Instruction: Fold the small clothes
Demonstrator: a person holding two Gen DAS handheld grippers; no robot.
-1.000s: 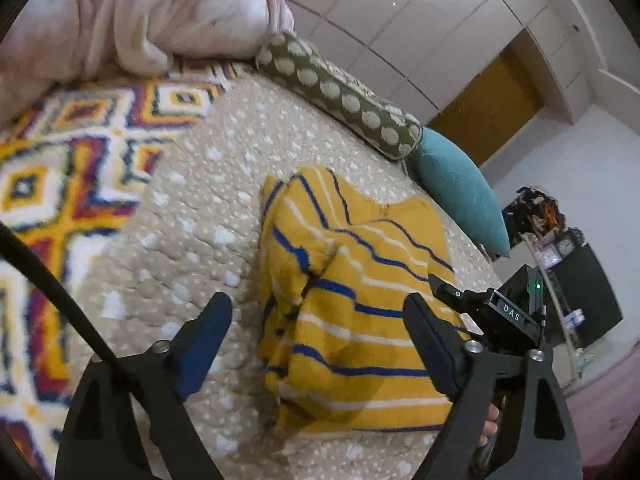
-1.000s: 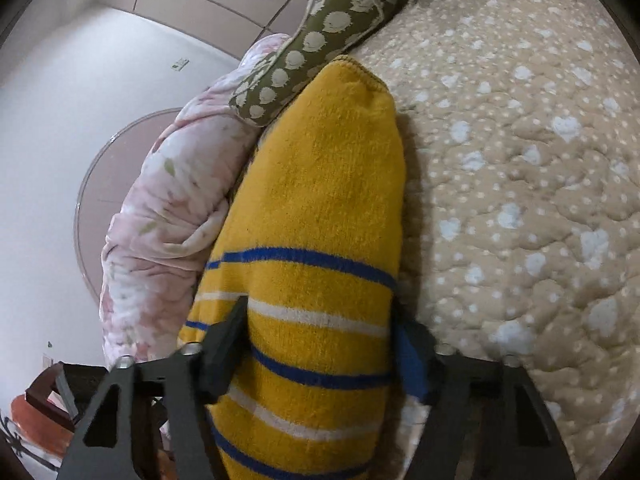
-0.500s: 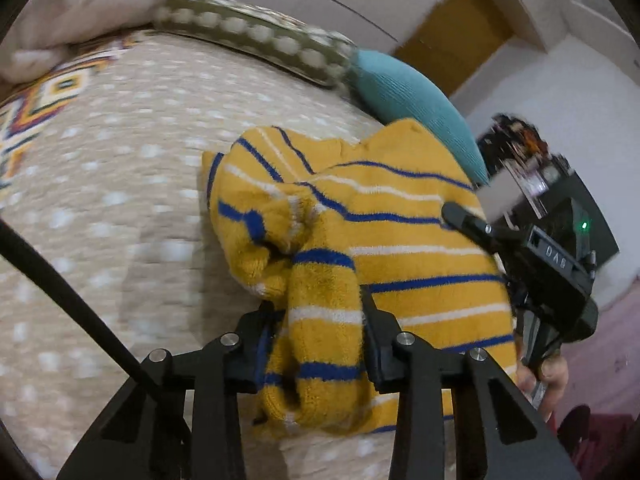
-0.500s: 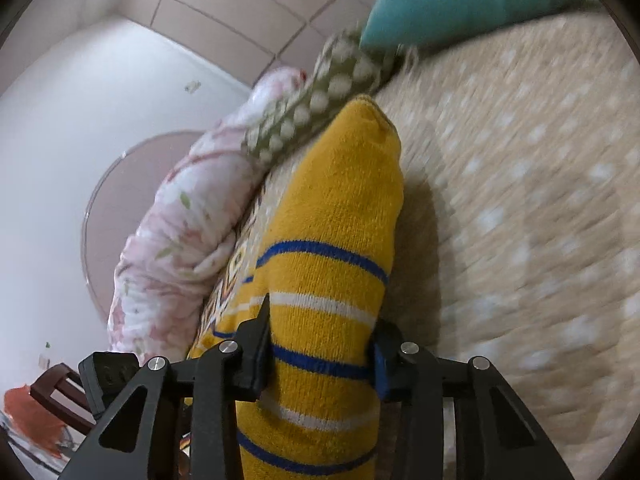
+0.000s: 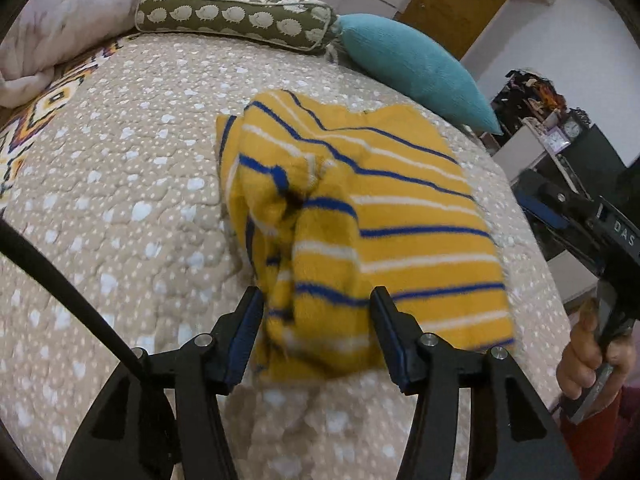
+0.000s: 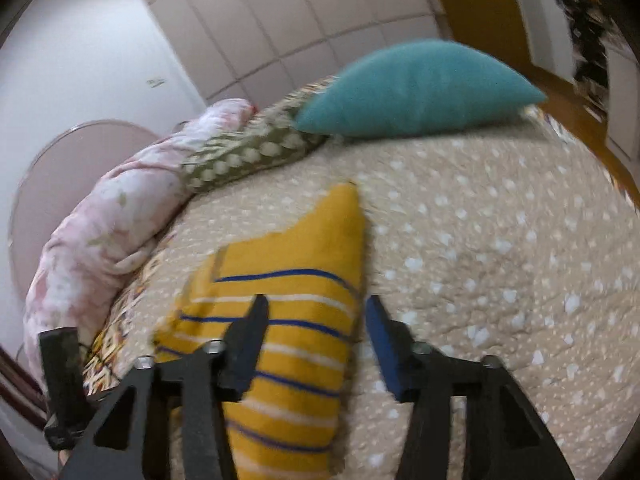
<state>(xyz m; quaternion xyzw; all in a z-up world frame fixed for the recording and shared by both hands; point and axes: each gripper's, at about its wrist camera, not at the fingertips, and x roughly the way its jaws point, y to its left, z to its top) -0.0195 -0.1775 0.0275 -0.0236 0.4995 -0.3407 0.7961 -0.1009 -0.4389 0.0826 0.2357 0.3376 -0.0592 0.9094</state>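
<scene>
lying on the beige dotted quilt [image 5: 132, 168], the yellow striped sweater [image 5: 400, 236] sits near the middle of the bed, partly folded, with a bunched lump of knit along its left side and a flatter panel spreading to the right; going left to right in the left wrist view: a pink floral duvet [image 5: 60, 20] is heaped at the far left corner; a patterned rug-like blanket [image 5: 52, 96] shows beside it on the quilt; an olive bolster with pale hedgehog prints [image 5: 236, 20] lies along the head of the bed; a teal cushion [image 5: 412, 64] rests just beside the bolster's right end; the left gripper [image 5: 318, 332] hovers at the near edge of the sweater, its jaws parted with the bunched fold lying between them, the pads standing just off the cloth at either side, contact not certain because of blur; at the far right, the right gripper [image 5: 560, 208] is seen side-on, off the sweater's right edge, held in a bare hand [image 5: 592, 352]; in the right wrist view the right gripper [image 6: 316, 340] has its jaws apart and grips nothing; the left finger overlaps the sweater [image 6: 288, 320] in the frame, the right finger sits over bare quilt [image 6: 500, 260]; the teal cushion [image 6: 416, 88] lies beyond.
</scene>
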